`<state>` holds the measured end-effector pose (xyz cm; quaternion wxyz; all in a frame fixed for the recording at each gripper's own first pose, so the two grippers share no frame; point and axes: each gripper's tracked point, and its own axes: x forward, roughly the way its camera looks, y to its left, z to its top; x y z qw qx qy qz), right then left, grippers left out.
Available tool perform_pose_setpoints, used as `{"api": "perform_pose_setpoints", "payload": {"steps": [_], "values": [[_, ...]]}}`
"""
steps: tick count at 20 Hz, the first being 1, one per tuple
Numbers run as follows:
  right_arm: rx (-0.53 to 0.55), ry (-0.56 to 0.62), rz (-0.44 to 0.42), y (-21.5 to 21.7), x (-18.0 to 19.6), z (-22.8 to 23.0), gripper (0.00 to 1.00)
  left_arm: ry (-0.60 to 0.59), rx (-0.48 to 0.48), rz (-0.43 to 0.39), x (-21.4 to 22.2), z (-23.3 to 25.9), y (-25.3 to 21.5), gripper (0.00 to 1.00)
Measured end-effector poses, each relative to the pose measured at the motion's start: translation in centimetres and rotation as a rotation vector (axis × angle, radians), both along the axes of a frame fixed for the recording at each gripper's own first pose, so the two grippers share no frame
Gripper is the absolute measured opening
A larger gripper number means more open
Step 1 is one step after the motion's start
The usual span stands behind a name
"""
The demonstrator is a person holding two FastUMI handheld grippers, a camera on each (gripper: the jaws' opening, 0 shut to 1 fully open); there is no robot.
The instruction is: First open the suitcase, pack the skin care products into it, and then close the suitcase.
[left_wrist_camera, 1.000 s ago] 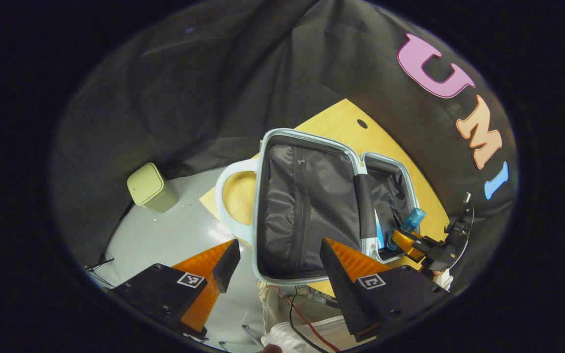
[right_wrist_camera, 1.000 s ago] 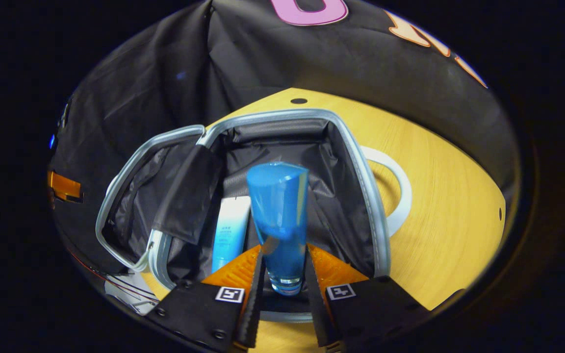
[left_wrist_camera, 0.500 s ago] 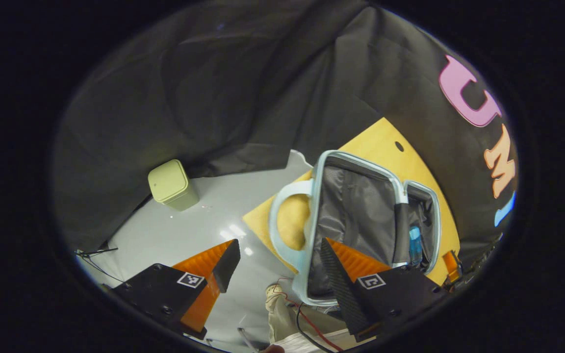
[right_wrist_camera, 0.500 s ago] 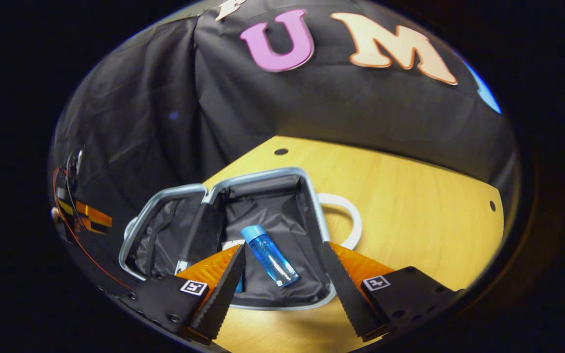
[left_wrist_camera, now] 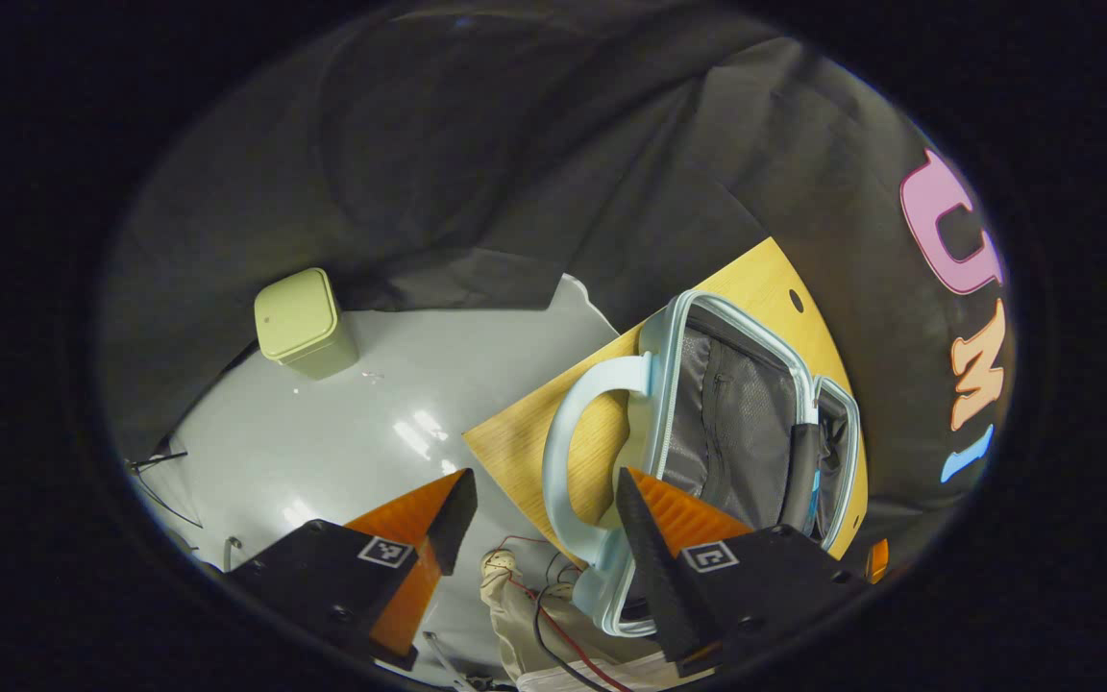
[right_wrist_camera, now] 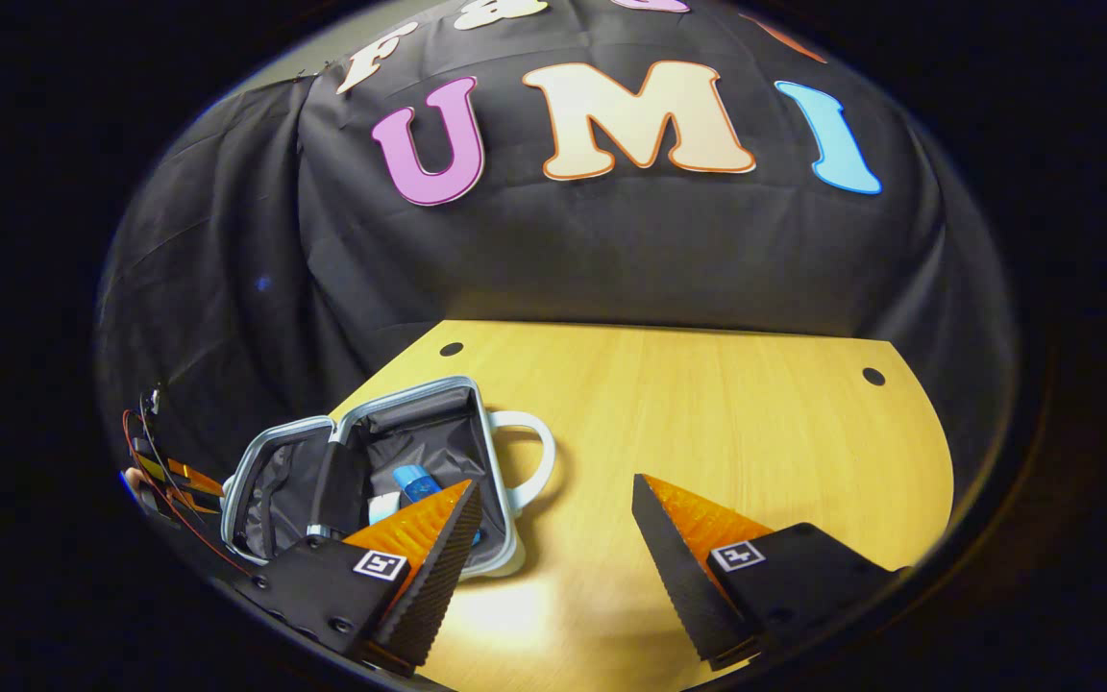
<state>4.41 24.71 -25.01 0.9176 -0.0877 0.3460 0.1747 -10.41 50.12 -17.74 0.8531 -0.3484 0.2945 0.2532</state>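
Observation:
The pale blue suitcase (right_wrist_camera: 406,388) lies open on the wooden table (right_wrist_camera: 707,423), dark lining showing. Inside its right half lie a blue bottle (right_wrist_camera: 411,478) and a white tube (right_wrist_camera: 381,506), partly hidden behind one of my right fingers (right_wrist_camera: 429,538). My right gripper (right_wrist_camera: 553,490) hangs open and empty above the table, to the right of the case. In the left gripper view the suitcase (left_wrist_camera: 736,432) lies tilted at the right with its looped handle (left_wrist_camera: 568,432) toward me. My left gripper (left_wrist_camera: 542,488) is open and empty, off the table's corner. It also appears far left as the left gripper (right_wrist_camera: 169,473).
A pale green lidded bin (left_wrist_camera: 299,322) stands on the grey floor (left_wrist_camera: 390,404) by the cloth wall. A person's trouser leg (left_wrist_camera: 515,601) and a red cable are below the table's corner. The table's right part (right_wrist_camera: 803,452) is bare wood with small holes.
My right gripper let go of the blue bottle, which now lies in the suitcase, then opened and drew back up and to the right. The left gripper swung away to the left.

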Motion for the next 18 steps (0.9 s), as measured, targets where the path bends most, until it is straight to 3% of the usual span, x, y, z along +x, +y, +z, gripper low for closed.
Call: {"api": "perform_pose_setpoints", "payload": {"steps": [1,2,6,8,9,11,12,13,17,18], "values": [[-0.011,0.000,0.000,-0.7,-0.2,0.3,0.98,-0.005,-0.012,0.001,0.4,-0.2,0.0,0.82],[-0.022,-0.004,0.004,-1.1,-0.6,0.5,0.99,-0.007,-0.021,0.003,0.6,-0.5,0.0,0.67],[-0.042,-0.022,0.008,-1.7,-1.1,1.3,0.98,-0.015,-0.049,-0.011,1.6,-1.4,0.1,0.34],[-0.044,-0.022,-0.002,-1.9,-1.1,1.5,0.94,-0.027,-0.072,-0.013,2.0,-1.8,0.2,0.29],[-0.047,-0.025,-0.004,-2.0,-1.0,1.5,0.98,-0.029,-0.078,-0.012,2.1,-1.9,0.2,0.27],[-0.055,-0.026,-0.005,-2.3,-1.1,1.5,0.98,-0.034,-0.078,-0.007,2.0,-2.1,0.2,0.11],[-0.061,-0.024,-0.003,-2.4,-1.2,1.3,0.94,-0.037,-0.077,-0.008,2.0,-1.7,0.4,0.08],[-0.069,-0.023,-0.003,-2.6,-1.3,1.2,0.99,-0.041,-0.073,-0.015,2.2,-1.9,0.2,0.07],[-0.071,-0.010,0.019,-2.2,-1.6,0.7,0.98,-0.089,-0.068,-0.036,2.4,-0.3,-0.7,0.02],[-0.067,0.000,0.028,-2.0,-1.8,0.4,0.94,-0.090,-0.060,-0.045,2.3,0.2,-1.1,0.00]]}}
